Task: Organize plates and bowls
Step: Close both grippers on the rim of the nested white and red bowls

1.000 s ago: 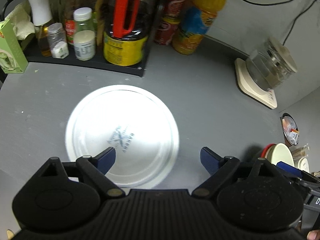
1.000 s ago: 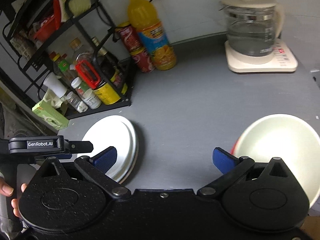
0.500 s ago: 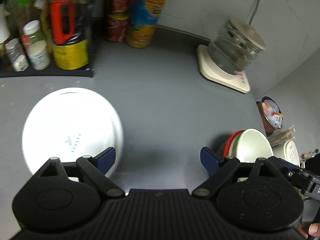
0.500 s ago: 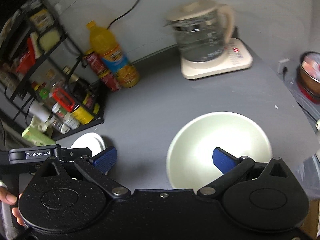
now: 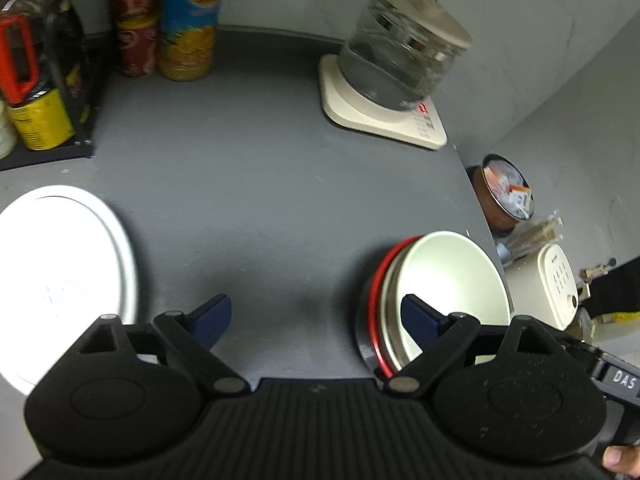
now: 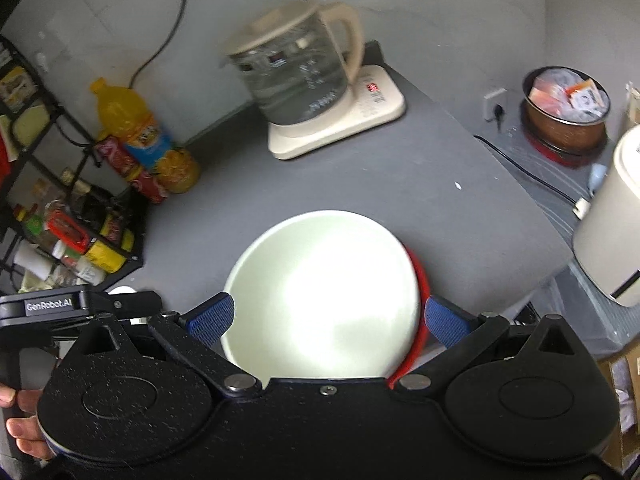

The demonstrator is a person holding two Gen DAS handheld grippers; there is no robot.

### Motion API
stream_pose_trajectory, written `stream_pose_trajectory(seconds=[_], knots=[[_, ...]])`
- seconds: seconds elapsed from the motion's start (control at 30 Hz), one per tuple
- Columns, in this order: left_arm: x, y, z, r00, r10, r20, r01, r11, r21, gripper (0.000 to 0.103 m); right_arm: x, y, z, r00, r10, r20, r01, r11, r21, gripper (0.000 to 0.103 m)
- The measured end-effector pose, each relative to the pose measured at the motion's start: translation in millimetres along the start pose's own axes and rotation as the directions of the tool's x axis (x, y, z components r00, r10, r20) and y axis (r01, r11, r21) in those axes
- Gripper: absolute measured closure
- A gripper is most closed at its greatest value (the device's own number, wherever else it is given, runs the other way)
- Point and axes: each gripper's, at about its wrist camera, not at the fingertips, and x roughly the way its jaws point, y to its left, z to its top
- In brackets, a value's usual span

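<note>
A cream bowl (image 6: pixel 324 292) sits stacked on a red-rimmed dish (image 6: pixel 420 300) near the grey table's right edge. My right gripper (image 6: pixel 328 318) is open above it, one blue finger at each side of the bowl. In the left wrist view the same bowl (image 5: pixel 448 280) lies at the lower right with the red rim (image 5: pixel 376 300) showing. A white plate (image 5: pixel 60 276) lies at the far left. My left gripper (image 5: pixel 316 318) is open and empty above bare table between plate and bowl.
A glass kettle (image 6: pixel 300 76) on a cream base stands at the back. An orange juice bottle (image 6: pixel 136 132) and red cans stand by a black rack of jars (image 6: pixel 72 232) at the left. A copper pot (image 6: pixel 564 116) and a white appliance (image 6: pixel 612 220) lie beyond the table edge.
Both grippers swung to the right. The white plate slid from centre to the far left of the left view. The bowl came between the right gripper's fingers.
</note>
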Motion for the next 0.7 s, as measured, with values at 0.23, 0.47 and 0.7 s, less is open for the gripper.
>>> stream_pose_trajectory(seconds=[0.23,0.47,0.7], knots=[[22,-12,3,0.999,-0.025,-0.033,0.025,1.000,0.016,0.013,11,-24,-4,0.998,-0.055,-0.002,0.055,0.996,0.065,0.004],[50,-22,3,0.996,-0.037,-0.083,0.039,0.999,0.026,0.015,32,-50,-11,0.996,-0.058,-0.074,0.069,0.986,0.154,0.019],[82,-26,1,0.988,-0.061,-0.143,0.063,0.998,0.009,0.020,55,-62,-19,0.989,-0.030,-0.147,0.060,0.976,0.208,0.041]])
